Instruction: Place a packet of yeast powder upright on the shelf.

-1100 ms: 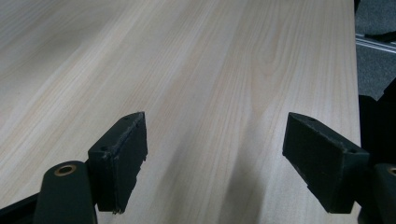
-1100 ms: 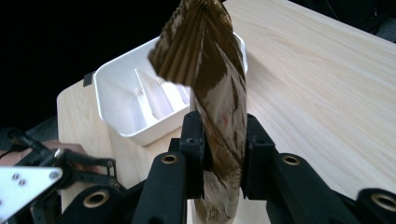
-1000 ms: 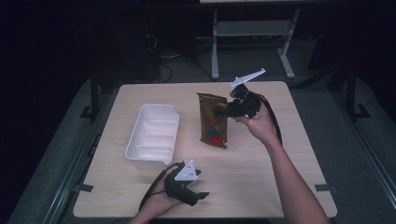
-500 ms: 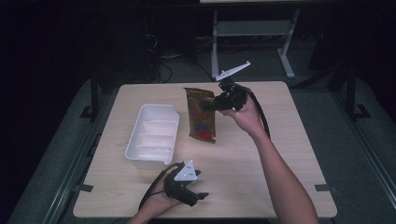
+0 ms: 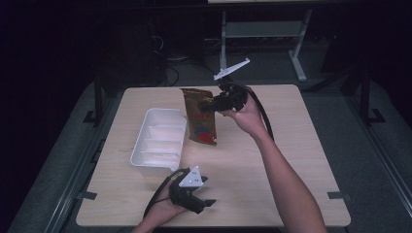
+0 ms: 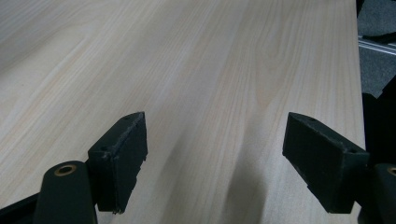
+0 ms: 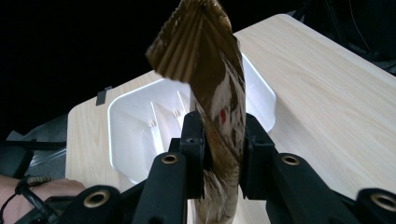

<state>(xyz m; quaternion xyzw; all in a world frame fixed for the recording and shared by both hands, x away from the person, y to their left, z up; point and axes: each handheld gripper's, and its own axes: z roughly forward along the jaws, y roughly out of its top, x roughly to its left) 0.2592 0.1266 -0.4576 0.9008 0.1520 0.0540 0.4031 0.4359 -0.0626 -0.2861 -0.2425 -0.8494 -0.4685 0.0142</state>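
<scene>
Above, the right gripper [image 5: 216, 104] pinching a brown snack pouch [image 5: 200, 116] upright off the wooden table [image 5: 291, 160], just beside a white tray [image 5: 159, 139], the left gripper [image 5: 201, 201] low at the near edge, jaws wide on nothing.

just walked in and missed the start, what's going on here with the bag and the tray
A person works at a wooden table with a hand-held gripper in each hand. The right hand-held gripper is shut on a brown snack bag, holding it up beside a white tray. The left hand-held gripper sits open near the table's front edge, holding nothing.
</scene>
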